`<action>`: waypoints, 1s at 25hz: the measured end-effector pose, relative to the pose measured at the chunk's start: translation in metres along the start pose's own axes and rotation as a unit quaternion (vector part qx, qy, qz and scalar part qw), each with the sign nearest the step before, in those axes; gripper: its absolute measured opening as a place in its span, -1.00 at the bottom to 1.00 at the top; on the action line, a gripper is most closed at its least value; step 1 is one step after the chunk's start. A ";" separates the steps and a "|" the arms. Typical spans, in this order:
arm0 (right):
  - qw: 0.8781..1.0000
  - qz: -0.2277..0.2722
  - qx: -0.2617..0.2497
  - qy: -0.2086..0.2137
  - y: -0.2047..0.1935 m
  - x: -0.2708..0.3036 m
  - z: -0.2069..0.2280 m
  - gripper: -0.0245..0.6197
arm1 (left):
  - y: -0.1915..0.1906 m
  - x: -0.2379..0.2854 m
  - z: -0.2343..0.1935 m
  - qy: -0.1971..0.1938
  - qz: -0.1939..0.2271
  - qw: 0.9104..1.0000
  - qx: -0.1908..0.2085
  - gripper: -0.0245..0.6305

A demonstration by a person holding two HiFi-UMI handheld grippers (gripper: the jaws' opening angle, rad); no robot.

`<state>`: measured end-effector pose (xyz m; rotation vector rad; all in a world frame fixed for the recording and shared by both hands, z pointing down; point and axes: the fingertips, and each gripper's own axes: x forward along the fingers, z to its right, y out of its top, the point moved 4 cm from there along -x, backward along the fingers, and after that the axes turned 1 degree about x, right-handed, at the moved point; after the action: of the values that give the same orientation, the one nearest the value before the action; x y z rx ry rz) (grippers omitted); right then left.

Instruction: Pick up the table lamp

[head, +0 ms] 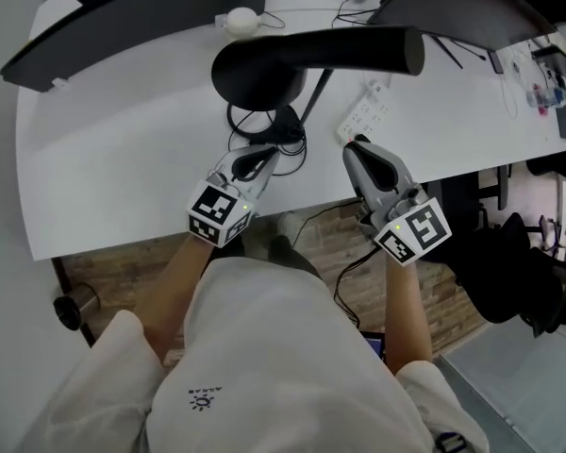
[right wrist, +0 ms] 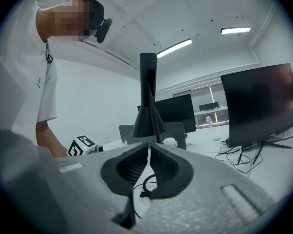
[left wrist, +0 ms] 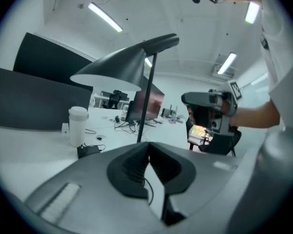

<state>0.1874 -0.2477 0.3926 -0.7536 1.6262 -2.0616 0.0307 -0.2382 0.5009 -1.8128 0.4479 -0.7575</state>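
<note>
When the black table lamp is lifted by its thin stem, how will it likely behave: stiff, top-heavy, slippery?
The table lamp is probably top-heavy: its wide shade sits high on a thin stem, so it may tip. The stem looks rigid and smooth, perhaps slippery. The coiled cable near it may drag.

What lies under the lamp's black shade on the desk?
Below the lamp shade, a coil of black cable lies on the white desk, with the thin stem slanting beside it. The shade covers the lamp's base, so it cannot be seen.
</note>
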 end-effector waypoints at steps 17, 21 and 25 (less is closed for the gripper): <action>0.999 0.005 -0.042 0.007 -0.009 0.034 0.018 -0.86 | -0.026 0.069 -0.007 0.090 0.036 0.995 0.015 -0.66; 0.998 0.005 -0.055 0.026 -0.011 0.047 0.022 -0.66 | -0.028 0.083 -0.010 0.103 0.046 0.994 0.011 -0.57; 0.996 0.009 -0.072 0.042 -0.009 0.061 0.023 -0.66 | -0.024 0.092 -0.015 0.109 0.054 0.992 0.020 -0.54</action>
<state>0.1552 -0.3001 0.4149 -0.7051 1.8376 -2.0054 0.0862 -0.2969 0.5528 -1.6619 0.6628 -0.8865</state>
